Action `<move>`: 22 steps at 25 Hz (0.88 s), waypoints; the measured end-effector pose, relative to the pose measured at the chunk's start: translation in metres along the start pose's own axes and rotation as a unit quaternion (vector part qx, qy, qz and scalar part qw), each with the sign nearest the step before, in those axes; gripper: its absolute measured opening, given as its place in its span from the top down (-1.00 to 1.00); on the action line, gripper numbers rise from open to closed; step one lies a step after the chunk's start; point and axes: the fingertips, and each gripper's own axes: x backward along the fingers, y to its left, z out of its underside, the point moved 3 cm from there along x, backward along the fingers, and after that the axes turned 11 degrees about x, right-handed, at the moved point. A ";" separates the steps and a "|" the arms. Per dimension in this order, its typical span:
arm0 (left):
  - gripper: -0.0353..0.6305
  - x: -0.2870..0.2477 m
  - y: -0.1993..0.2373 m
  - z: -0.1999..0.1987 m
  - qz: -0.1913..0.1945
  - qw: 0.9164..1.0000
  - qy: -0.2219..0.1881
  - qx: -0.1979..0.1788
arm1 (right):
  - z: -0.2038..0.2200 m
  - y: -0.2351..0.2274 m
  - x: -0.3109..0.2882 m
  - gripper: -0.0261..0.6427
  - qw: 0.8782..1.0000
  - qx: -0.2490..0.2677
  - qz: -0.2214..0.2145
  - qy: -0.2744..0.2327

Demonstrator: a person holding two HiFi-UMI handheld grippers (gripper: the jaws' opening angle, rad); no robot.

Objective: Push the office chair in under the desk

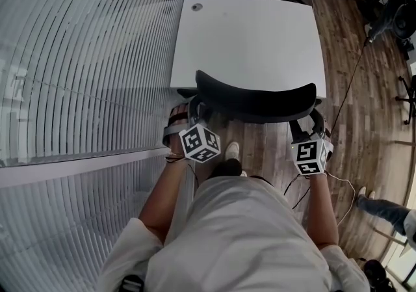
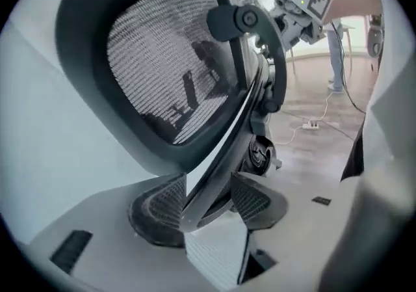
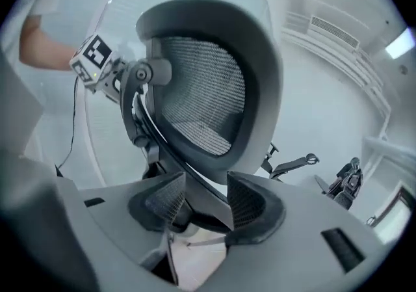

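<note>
The black office chair stands with its curved backrest at the front edge of the white desk; its seat is hidden below. My left gripper is shut on the backrest's left side, my right gripper on its right side. In the left gripper view the backrest frame fills the gap of the left gripper, with the mesh above. In the right gripper view the frame crosses the right gripper between its pads.
A slatted glass wall runs close along the left of the desk. Wood floor lies to the right, crossed by a cable. Dark equipment stands at the back right. Another person's leg is at lower right.
</note>
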 end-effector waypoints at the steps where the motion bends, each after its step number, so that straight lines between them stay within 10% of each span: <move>1: 0.22 0.007 -0.001 -0.005 0.006 1.000 -0.010 0.016 | -0.007 -0.001 0.005 0.29 1.000 -0.019 -0.002 -0.014; 10: 0.33 0.069 -0.013 -0.050 0.091 0.970 -0.130 0.186 | -0.054 0.007 0.042 0.49 0.979 -0.158 -0.037 -0.122; 22: 0.69 0.139 -0.019 -0.106 0.179 0.890 -0.279 0.314 | -0.105 0.016 0.087 0.75 0.958 -0.200 -0.058 -0.196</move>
